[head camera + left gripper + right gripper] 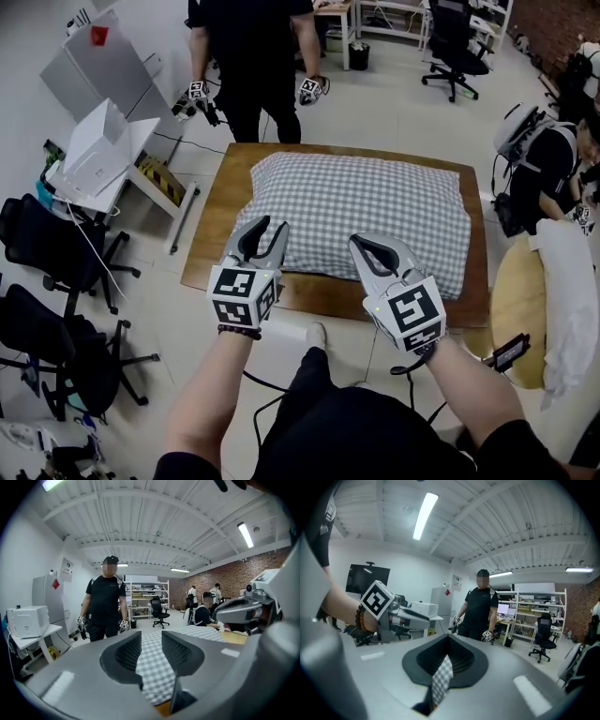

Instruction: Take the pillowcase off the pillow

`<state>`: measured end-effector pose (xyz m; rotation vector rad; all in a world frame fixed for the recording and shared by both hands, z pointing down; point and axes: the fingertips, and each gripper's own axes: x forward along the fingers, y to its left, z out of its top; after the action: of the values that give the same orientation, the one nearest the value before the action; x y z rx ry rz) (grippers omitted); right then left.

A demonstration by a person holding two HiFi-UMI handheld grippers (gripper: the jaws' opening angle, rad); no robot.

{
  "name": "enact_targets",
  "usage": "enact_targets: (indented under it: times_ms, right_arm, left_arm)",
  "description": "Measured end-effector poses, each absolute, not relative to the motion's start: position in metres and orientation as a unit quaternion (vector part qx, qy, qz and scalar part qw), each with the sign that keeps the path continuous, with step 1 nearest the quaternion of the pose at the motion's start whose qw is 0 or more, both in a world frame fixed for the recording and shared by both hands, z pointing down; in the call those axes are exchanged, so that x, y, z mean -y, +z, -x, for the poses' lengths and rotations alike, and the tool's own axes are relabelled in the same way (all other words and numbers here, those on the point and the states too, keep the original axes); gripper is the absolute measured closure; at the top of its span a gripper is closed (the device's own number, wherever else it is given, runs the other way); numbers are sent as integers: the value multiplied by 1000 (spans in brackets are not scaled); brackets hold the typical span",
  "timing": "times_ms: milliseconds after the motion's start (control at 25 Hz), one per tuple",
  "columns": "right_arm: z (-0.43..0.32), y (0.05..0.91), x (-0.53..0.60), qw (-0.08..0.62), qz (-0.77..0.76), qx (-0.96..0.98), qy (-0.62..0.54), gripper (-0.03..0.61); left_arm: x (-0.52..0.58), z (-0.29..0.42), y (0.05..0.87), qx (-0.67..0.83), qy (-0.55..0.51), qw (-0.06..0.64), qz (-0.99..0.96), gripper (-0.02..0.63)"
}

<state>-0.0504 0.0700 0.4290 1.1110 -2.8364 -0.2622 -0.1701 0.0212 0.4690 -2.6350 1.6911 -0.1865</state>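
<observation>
Grey-checked pillowcase [361, 202], stuffed full, lies across the wooden table [211, 253] (a person stands beyond it). At its near edge, the left gripper [269, 227] has its jaws narrowly apart, gripping nothing. The right gripper [360, 242] has its jaws together, and a sliver of checked cloth between them is possibly pinched.

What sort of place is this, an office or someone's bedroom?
Probably a shared lab or workshop-style office, not a bedroom: there is a rolling office chair, open shelving, and a desk with a monitor.
</observation>
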Motion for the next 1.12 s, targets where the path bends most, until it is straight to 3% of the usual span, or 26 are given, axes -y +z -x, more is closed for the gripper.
enact_targets:
  times_ms: [520,1120]
  right_arm:
    - [141,388,55,84,-387,917,-49,578]
    - [186,377,179,123,-423,898,-12,578]
  left_arm:
    - [137,354,514,-559,-138,-93,812,388]
    - [269,414,671,-487,-281,-254,787,330]
